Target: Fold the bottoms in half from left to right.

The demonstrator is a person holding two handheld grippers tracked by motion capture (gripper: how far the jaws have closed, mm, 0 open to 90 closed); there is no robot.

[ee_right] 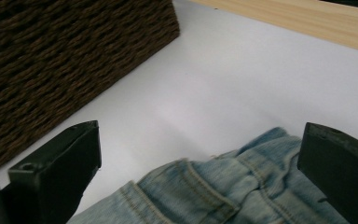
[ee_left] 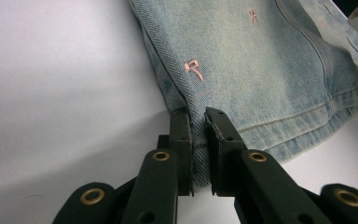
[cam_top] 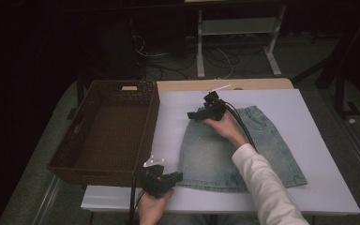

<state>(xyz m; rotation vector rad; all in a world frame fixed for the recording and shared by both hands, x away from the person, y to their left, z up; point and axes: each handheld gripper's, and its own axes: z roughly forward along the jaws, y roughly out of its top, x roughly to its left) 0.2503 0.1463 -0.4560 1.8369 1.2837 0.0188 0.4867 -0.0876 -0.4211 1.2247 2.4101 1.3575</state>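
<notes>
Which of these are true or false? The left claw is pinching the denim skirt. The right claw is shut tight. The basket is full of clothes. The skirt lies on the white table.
1. The left claw is pinching the denim skirt: true, at a hem corner.
2. The right claw is shut tight: false, it is wide open over the waistband.
3. The basket is full of clothes: false, it is empty.
4. The skirt lies on the white table: true.

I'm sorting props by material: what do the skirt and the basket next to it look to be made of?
Skirt: apparently denim, light-blue and faded, with a visible twill weave, stitched seams and small pink embroidered marks. Basket: dark brown woven strands, likely wicker or rattan, possibly a synthetic imitation; its matte, ribbed weave is clear in the right gripper view.
</notes>
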